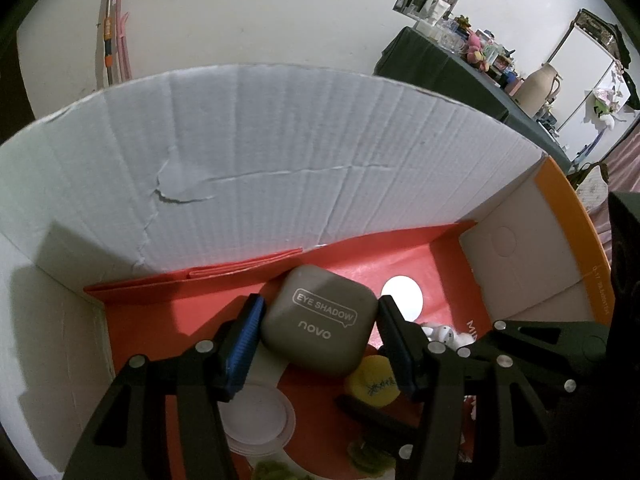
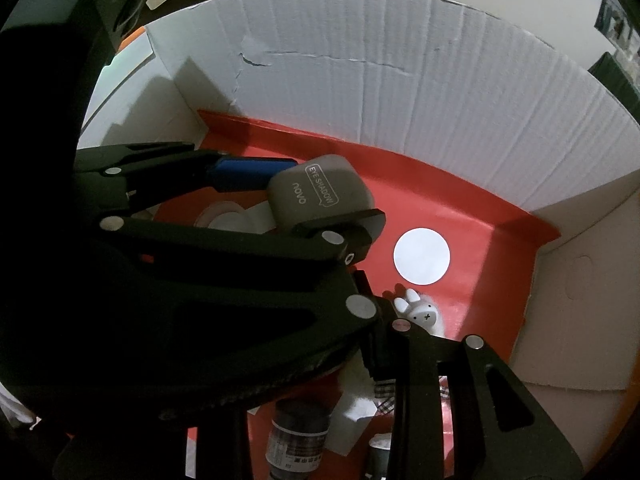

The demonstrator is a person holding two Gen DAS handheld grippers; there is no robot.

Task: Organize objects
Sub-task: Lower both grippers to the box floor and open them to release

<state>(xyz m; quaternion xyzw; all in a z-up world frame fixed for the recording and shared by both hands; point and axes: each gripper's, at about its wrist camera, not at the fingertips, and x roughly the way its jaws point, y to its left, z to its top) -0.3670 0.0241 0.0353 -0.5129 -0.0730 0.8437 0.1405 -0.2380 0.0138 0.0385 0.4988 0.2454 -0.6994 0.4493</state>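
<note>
Grey eye shadow case [image 1: 320,320] pinched between blue pads [image 1: 243,346] of left gripper [image 1: 320,340], held above red floor of cardboard box [image 1: 280,152]. White circle [image 1: 402,297] just beyond right finger. Yellow ball [image 1: 374,386] and round lid [image 1: 256,420] below case. Right gripper [image 2: 384,344]: opening hidden behind left gripper, cannot tell; white bunny figure [image 2: 420,312] near its tips.
</note>
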